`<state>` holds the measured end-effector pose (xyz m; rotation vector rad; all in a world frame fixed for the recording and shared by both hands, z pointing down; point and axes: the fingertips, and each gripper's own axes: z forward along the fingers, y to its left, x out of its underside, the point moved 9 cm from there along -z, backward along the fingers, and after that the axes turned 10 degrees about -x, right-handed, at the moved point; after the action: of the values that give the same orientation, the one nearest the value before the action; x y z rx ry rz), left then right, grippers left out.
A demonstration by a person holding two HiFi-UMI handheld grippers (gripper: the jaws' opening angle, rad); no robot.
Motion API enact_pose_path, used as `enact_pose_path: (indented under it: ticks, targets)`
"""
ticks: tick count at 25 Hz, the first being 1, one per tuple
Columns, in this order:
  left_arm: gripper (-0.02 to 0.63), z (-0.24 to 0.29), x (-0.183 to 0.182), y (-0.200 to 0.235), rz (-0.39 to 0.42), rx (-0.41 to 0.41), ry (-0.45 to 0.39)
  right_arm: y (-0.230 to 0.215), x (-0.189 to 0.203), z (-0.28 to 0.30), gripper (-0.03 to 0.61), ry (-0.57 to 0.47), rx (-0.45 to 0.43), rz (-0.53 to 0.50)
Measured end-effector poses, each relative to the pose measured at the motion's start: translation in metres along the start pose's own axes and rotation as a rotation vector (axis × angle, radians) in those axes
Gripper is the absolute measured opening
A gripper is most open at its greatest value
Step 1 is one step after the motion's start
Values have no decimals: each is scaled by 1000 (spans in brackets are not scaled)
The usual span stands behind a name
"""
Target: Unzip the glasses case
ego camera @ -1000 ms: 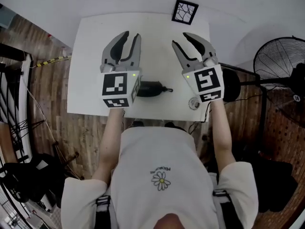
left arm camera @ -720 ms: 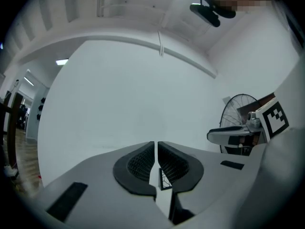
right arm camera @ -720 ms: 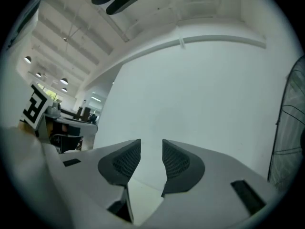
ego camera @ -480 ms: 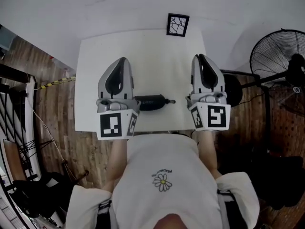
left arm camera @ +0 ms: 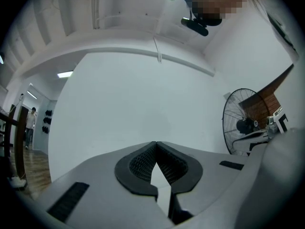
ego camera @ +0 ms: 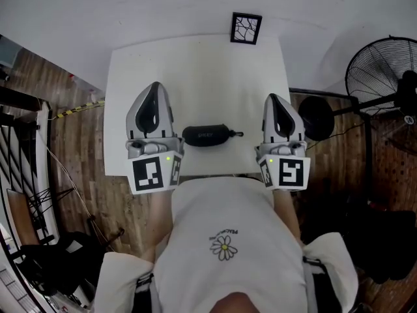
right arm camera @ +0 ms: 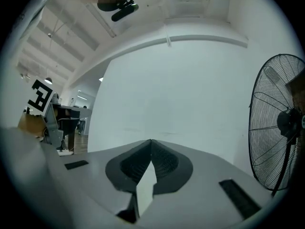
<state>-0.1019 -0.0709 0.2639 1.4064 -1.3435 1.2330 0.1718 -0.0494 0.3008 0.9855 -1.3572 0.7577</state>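
**Glasses case [ego camera: 206, 135] lies free between grippers**

We note it flat on the white table [ego camera: 195, 64], right of the left gripper [ego camera: 155, 87], left of the right gripper [ego camera: 273, 98], touching neither. Zip pull [ego camera: 234, 134] points toward the right gripper. Left jaws clenched tip to tip, empty; right jaws have just closed, also empty.

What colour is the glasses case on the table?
The case is black; the head view shows it best.
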Motion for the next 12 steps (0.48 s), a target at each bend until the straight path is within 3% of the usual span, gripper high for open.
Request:
enact_pose_path:
  ticks: [12]
  targets:
    - [15, -2, -1, -15, 10, 43, -25, 2, -5, 3, 8, -14, -28, -3]
